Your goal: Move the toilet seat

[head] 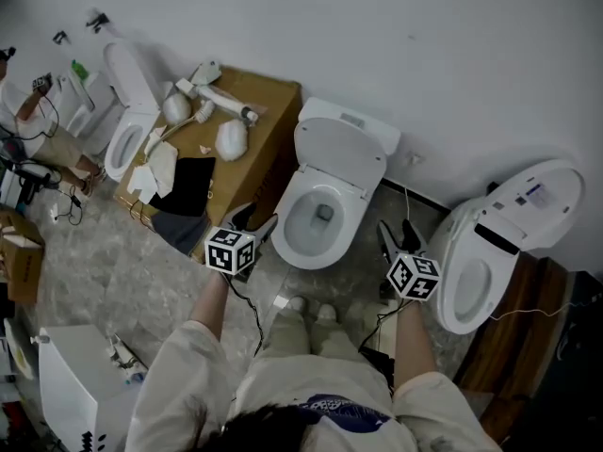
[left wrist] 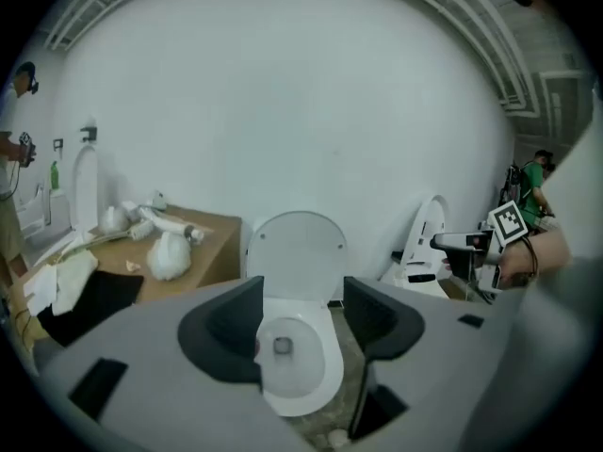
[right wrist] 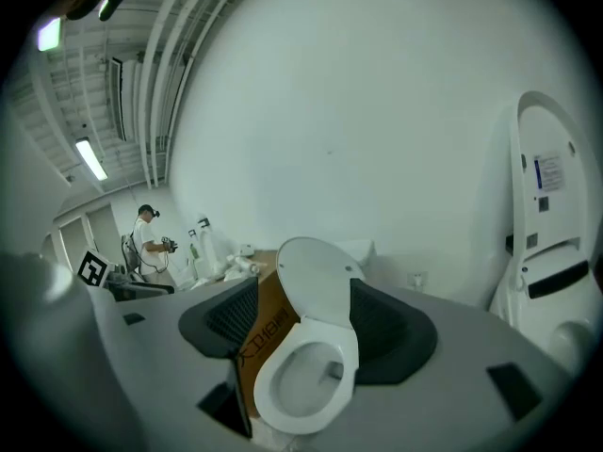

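Note:
A white toilet (head: 300, 250) stands against the wall in the head view, its seat and lid (head: 339, 153) raised upright against the tank. My left gripper (head: 252, 220) hovers just left of the bowl and my right gripper (head: 399, 239) just right of it; neither touches it. In the left gripper view the open left gripper (left wrist: 301, 323) frames the bowl (left wrist: 303, 384) and raised lid (left wrist: 297, 250) from a distance. The right gripper (right wrist: 301, 328) is open too, with the lid (right wrist: 316, 285) and bowl (right wrist: 300, 384) beyond it. Nothing sits between either pair of pads.
A cardboard box (head: 268, 111) with white parts and a black cloth stands left of the toilet. A second toilet (head: 490, 252) is close on the right, a third (head: 127, 111) far left. A white cabinet (head: 66, 384) is at lower left; a person (head: 28, 121) stands far left.

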